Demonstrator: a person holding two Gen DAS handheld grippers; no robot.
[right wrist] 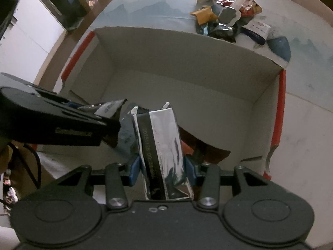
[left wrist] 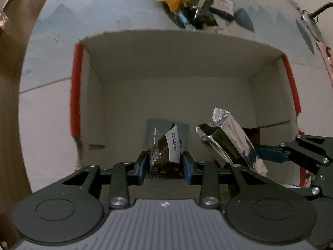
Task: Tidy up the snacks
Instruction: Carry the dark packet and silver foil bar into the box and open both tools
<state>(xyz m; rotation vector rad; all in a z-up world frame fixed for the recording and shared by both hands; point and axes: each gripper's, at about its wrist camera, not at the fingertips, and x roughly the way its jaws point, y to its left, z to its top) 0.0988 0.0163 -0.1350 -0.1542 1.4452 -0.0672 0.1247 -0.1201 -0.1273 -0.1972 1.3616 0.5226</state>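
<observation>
Tabletop [right wrist: 158, 6] first: pale, with a blue mountain print, and it carries everything. On it sits the big open cardboard box [left wrist: 166, 66] with red-taped side edges, filling the middle of both wrist views, its floor mostly bare.

Up at 12 to 1 o'clock past the box's far wall is the snack pile [right wrist: 226, 14], a loose heap of little packets well apart from both hands. My read is that's the unsorted stock and the box is where things are meant to end up.

Both hands hang over the near end of the box, pointing steeply down, which makes sense if the plan is to drop packets inside rather than toss them.

The right gripper [right wrist: 163, 168] is clamped on a silver foil packet [right wrist: 164, 141]; its long axis runs along the fingers, crimped end pointing toward 12 o'clock and down into the box.

The left gripper [left wrist: 163, 164] is narrower, pinching a dark printed wrapper [left wrist: 164, 145] with a white date strip. That one leans toward 1 o'clock, long axis also roughly along the fingers, so both go in end-first.
</observation>
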